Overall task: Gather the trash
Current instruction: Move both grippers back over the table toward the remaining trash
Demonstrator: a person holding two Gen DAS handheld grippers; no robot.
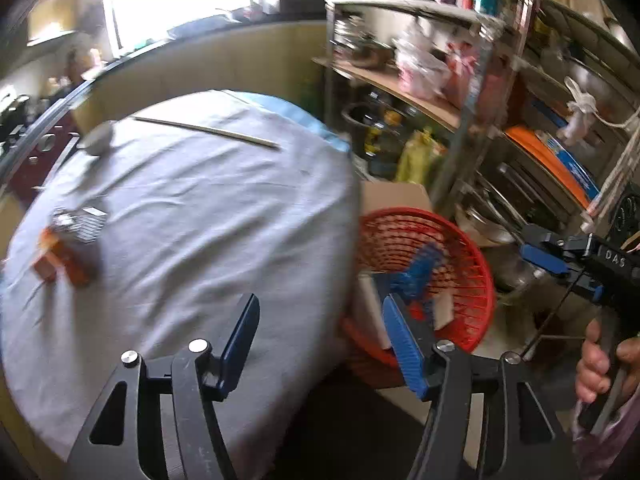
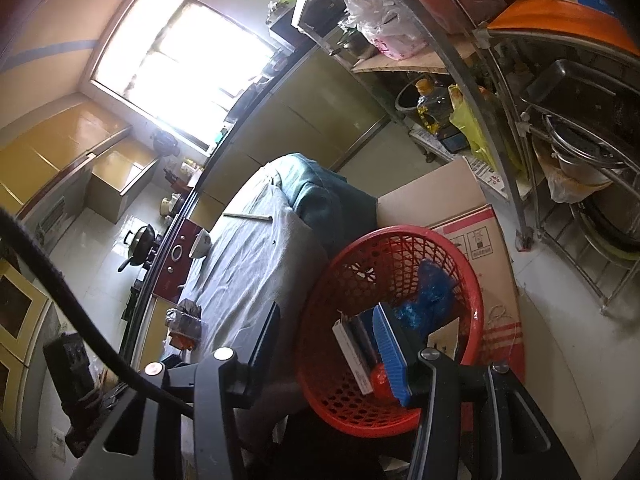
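i see the red basket [image 2: 400, 320] beside the table [image 1: 200, 208], holding a blue bag [image 2: 434, 292] and a white box [image 2: 354, 354]. my left gripper [image 1: 320, 344] hangs parted and empty at the table's edge. my right gripper [image 2: 332, 344] stands apart, gripping nothing, over the basket's rim. orange wrappers [image 1: 60, 256] lie on the table, far from the basket.

A bright window [image 2: 176, 56] in the far wall floods the small kitchen with daylight, washing out the glass, and yellow-beige wall cabinets [image 2: 60, 148] hang beside it. Below them a dark counter [image 2: 168, 240] with a stove and a black wok [image 2: 140, 240] runs along pale glossy tiles, while a bench [image 1: 192, 216] draped in grey cloth fills the middle of the room. On the other side a metal shelf rack [image 1: 472, 92] crammed with pots, bags and bottles stands on the light floor [image 2: 560, 340].
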